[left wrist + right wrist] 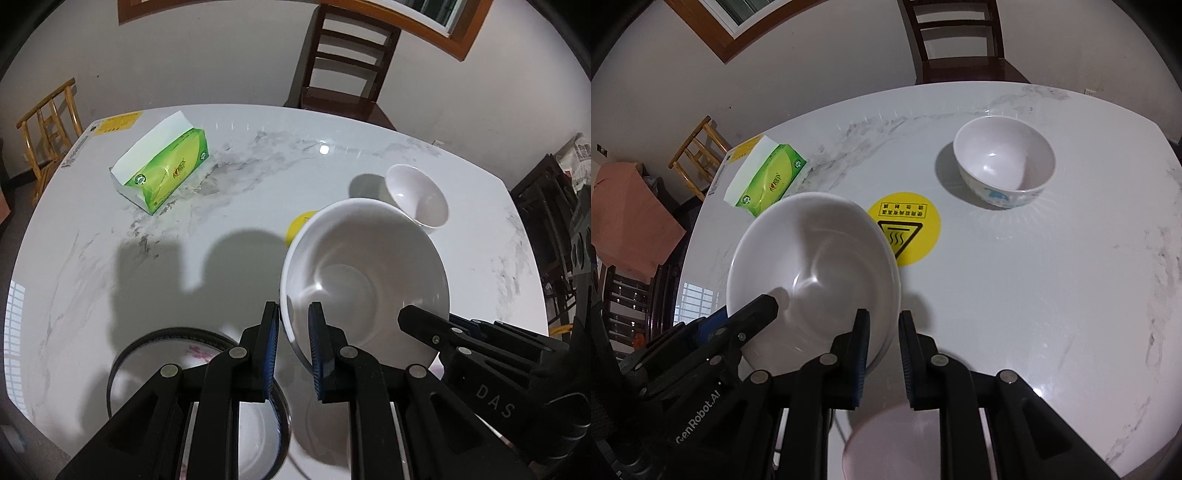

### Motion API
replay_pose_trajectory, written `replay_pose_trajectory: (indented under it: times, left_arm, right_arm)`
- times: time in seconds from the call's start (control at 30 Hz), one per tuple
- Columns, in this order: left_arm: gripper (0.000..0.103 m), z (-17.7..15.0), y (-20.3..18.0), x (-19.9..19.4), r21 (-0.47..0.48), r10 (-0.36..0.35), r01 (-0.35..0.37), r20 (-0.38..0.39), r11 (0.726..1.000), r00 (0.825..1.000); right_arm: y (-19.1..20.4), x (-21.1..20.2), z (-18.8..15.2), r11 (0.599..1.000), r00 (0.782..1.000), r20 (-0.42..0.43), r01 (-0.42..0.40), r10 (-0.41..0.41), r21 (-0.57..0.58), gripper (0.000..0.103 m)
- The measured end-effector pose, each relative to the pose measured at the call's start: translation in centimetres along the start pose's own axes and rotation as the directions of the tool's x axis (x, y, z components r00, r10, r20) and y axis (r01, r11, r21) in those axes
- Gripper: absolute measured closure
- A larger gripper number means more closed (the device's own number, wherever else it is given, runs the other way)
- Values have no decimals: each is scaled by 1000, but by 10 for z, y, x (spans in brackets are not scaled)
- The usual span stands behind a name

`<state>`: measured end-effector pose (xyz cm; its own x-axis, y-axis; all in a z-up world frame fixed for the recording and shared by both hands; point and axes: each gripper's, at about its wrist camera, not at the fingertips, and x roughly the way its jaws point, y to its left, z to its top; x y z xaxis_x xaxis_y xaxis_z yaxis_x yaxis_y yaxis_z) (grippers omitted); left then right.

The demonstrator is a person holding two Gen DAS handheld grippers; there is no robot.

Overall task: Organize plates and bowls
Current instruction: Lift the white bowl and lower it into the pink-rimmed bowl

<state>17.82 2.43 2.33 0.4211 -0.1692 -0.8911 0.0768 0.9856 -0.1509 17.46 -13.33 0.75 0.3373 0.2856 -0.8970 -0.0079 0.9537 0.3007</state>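
Both my left gripper (pixel 293 347) and right gripper (pixel 884 354) jaws pinch opposite rims of the big white bowl (pixel 364 273), lifted over the table (pixel 236 177), small bowl (pixel 1004 162) ahead-right.

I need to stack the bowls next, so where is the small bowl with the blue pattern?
The small bowl stands upright on the marble table, upper right in the right wrist view, beyond the yellow sticker and apart from the held large bowl.

Two grippers: left gripper (pixel 291 347), right gripper (pixel 882 354). Two white bowls: big bowl (pixel 364 273), small bowl (pixel 1004 162). One dark-rimmed plate (pixel 147 354); possibly a second dish (pixel 886 446) at bottom edge, blurred. One tissue box (pixel 162 173). One yellow sticker (pixel 912 229). One table (pixel 258 177). Two chairs visible: dark chair (pixel 347 62), bamboo chair (pixel 48 129).
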Motion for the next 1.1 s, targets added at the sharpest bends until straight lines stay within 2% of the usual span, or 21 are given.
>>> replay_pose_trajectory:
  times: [0.37,0.67,1.1]
  left_arm:
    - [90,-30,-32,-33,51,-26,25,19,998,999]
    - [89,-58,-55,-47,87,-45,44,12,995,999]
    - [89,-91,-70,-40,115,-44,46,-25,992,999]
  right_arm:
    - [-17,-45,-38,1000,999,34,12,-12,7,86]
    - [-32,-65,-67,999,999,41,33,-34,10,86]
    - [-52,-54,-106,999,999,-18,40,-39,35,86]
